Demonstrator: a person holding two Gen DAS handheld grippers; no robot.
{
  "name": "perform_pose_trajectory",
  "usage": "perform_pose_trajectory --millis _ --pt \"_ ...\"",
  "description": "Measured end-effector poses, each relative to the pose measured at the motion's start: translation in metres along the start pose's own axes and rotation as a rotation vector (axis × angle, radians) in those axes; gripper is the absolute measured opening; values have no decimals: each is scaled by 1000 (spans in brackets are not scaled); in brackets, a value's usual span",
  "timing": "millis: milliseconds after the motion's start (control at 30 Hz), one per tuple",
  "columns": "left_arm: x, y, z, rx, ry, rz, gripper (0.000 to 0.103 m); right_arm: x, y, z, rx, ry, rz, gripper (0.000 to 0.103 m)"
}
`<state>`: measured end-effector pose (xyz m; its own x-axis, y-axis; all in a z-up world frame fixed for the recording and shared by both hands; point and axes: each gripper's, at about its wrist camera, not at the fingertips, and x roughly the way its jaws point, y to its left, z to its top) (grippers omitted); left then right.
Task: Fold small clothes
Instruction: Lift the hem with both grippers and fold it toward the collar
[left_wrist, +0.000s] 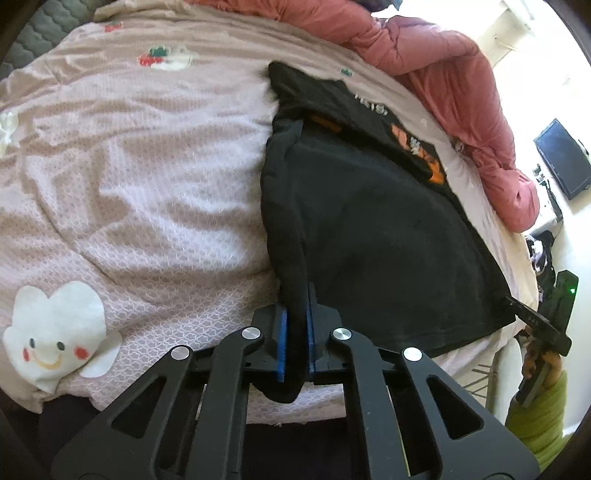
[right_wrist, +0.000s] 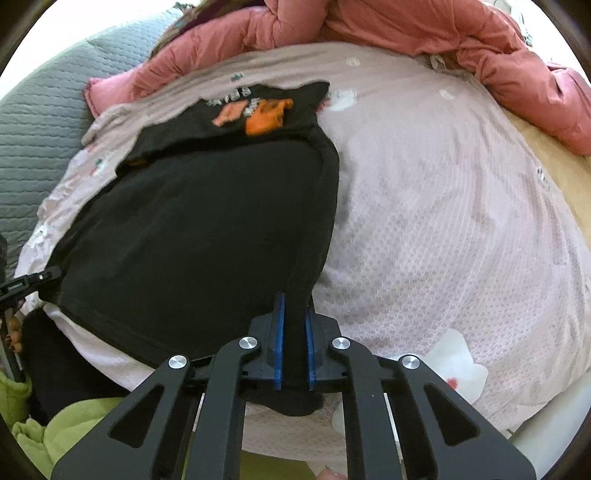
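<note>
Black T-shirt (left_wrist: 369, 229) lies flat on the bed (left_wrist: 129, 184), hem toward the near edge, orange print (right_wrist: 258, 112) showing at the far end where the cloth is already doubled over.

Left gripper (left_wrist: 295, 332) is clamped on the shirt's left near corner, a wad of black cloth pinched between the blue pads (left_wrist: 282, 343). Right gripper (right_wrist: 293, 339) is clamped the same way on the opposite near corner. Each one shows up at the edge of the other's view, so they're holding the hem spread between them. My read: a corner-to-corner grip keeps the hem taut and straight for carrying it over toward the print end. That fold isn't made yet.

Around it:
- pink coverlet with cloud and strawberry patches, rumpled, wide bare area on both sides of the shirt
- bunched red duvet (right_wrist: 406, 29) along the far side, near the shirt's top edge; the only thing that could crowd the fold
- grey quilted pad (right_wrist: 40, 122) off to the left
- dark monitor (left_wrist: 563, 158) by the wall, well apart
</note>
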<state>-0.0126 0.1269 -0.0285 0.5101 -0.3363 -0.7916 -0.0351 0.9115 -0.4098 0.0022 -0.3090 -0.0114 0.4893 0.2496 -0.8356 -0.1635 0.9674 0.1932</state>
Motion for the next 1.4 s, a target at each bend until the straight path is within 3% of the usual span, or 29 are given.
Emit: perform_pose_trajectory --millis 167,567,700,1400 --pt "-21 -8 12 20 -76 -1 2 -17 0 15 13 -87 28 8" --pt "-37 -13 48 -15 -152 -16 2 -33 -12 50 94 -230 53 8" --pt "-38 -16 62 -13 -172 -12 2 -31 -15 62 134 -261 57 8" --pt "-11 -22 153 -48 -238 7 2 8 -15 144 101 -356 2 8"
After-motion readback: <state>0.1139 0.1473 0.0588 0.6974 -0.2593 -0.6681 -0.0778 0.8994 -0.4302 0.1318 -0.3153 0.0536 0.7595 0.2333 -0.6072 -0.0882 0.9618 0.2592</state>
